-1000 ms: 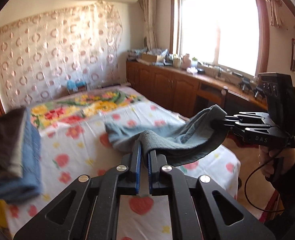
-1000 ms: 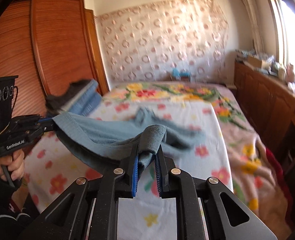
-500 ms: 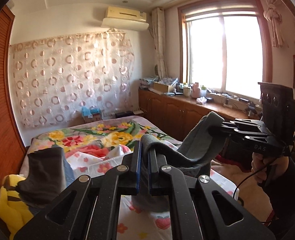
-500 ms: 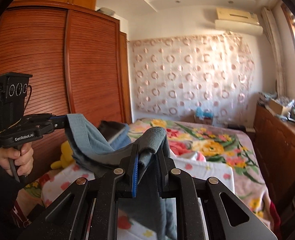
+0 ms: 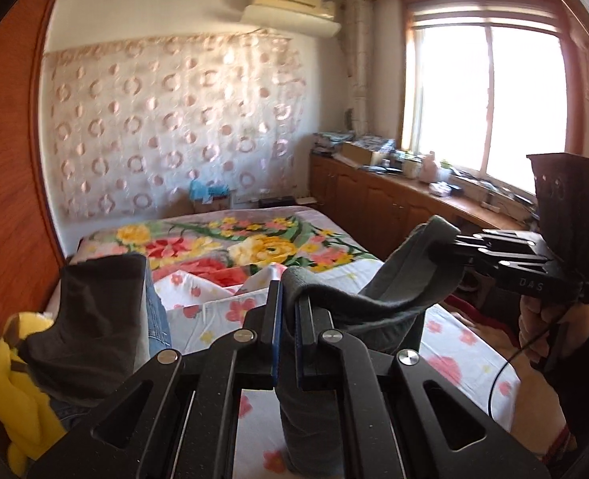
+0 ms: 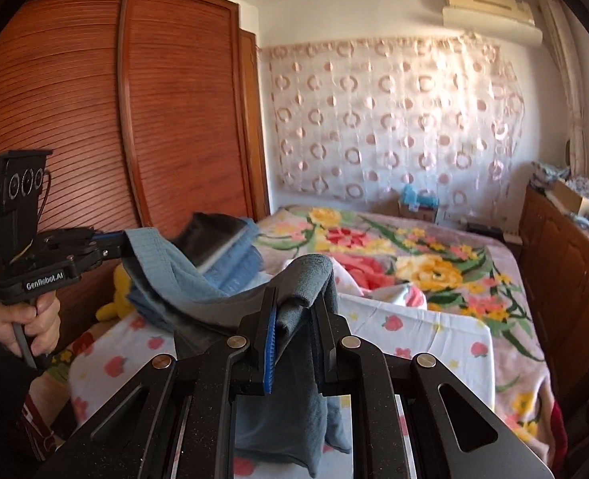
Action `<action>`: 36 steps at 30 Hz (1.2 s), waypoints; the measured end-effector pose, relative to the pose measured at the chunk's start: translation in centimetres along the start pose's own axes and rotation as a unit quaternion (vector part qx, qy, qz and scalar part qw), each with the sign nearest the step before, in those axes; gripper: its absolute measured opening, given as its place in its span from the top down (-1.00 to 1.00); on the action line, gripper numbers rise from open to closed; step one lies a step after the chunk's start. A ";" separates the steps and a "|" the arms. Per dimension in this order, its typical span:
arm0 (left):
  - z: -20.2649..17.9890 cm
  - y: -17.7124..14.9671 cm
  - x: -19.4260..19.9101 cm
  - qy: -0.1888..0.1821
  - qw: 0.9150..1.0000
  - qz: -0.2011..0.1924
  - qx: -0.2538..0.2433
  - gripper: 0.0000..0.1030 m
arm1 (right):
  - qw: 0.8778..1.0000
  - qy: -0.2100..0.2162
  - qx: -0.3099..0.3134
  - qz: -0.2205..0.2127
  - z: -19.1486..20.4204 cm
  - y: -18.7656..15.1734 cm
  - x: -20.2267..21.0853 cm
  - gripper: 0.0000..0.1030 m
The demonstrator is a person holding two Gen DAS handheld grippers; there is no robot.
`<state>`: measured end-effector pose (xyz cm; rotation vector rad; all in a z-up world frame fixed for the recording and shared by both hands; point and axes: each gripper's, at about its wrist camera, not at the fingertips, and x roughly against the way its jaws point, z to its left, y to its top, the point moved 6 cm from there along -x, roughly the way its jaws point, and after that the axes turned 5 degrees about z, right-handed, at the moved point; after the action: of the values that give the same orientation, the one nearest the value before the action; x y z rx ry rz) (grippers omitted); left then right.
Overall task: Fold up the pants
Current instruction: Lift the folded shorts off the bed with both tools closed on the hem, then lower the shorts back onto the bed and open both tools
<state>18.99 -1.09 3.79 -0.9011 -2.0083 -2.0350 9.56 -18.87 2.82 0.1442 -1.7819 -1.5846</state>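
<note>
A yellow plush toy and a stack of folded clothes lie at the left edge of the floral bed, against the wooden wardrobe. The left gripper is clamped on one end of the grey-blue pants, held above the bed; the right gripper pinches the other end. Cluttered cabinets line the window wall.
</note>
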 end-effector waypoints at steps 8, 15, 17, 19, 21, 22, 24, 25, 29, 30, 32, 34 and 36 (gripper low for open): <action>2.1 3.4 -6.5 0.016 1.000 0.004 0.007 0.88 | 1.000 -0.009 -0.019 0.023 -2.9 5.1 -7.2 0.73; 3.1 9.6 -7.2 0.019 0.999 -0.046 0.002 0.88 | 0.999 -0.045 0.000 -0.007 -3.7 11.8 -10.4 0.73; 3.1 10.8 -6.3 0.017 0.998 -0.061 0.001 0.88 | 0.998 -0.054 0.002 -0.030 -3.7 14.2 -9.6 0.74; 3.1 11.1 -5.2 0.020 0.997 -0.069 -0.002 0.88 | 0.997 -0.058 0.006 -0.050 -3.2 16.2 -8.4 0.74; 3.1 10.4 -4.8 0.025 0.998 -0.064 -0.006 0.88 | 0.997 -0.058 0.010 -0.054 -2.3 16.5 -7.7 0.74; 3.1 9.4 -4.7 0.025 0.998 -0.056 -0.005 0.88 | 0.997 -0.057 0.009 -0.053 -1.9 16.2 -7.5 0.73; 2.8 7.5 -4.7 0.024 0.999 -0.038 -0.005 0.88 | 0.998 -0.048 0.002 -0.036 -1.2 14.5 -7.7 0.73; 2.4 5.8 -4.5 0.025 0.999 -0.024 -0.008 0.88 | 0.999 -0.044 -0.002 -0.025 -1.2 13.3 -8.0 0.74; 0.4 -1.0 -4.0 0.027 0.999 0.028 -0.014 0.88 | 0.999 -0.033 -0.009 0.028 0.3 7.9 -8.5 0.74; 0.0 -2.6 -4.0 0.028 0.999 0.041 -0.016 0.88 | 0.999 -0.029 -0.011 0.042 0.8 6.5 -8.6 0.73; -0.9 -5.8 -3.5 0.022 0.997 0.066 -0.014 0.88 | 0.997 -0.021 -0.017 0.071 1.8 3.8 -8.6 0.73; -1.6 -7.9 -2.7 0.011 0.997 0.081 -0.002 0.88 | 0.995 -0.014 -0.029 0.095 2.3 2.2 -8.8 0.74; -2.1 -9.3 -2.0 0.009 0.996 0.090 0.002 0.88 | 0.993 -0.001 -0.044 0.110 3.1 1.0 -8.2 0.74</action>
<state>15.29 -2.79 -5.08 -1.0178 -1.8482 -1.9345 14.11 -11.78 0.22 -0.0939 -1.6649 -1.4999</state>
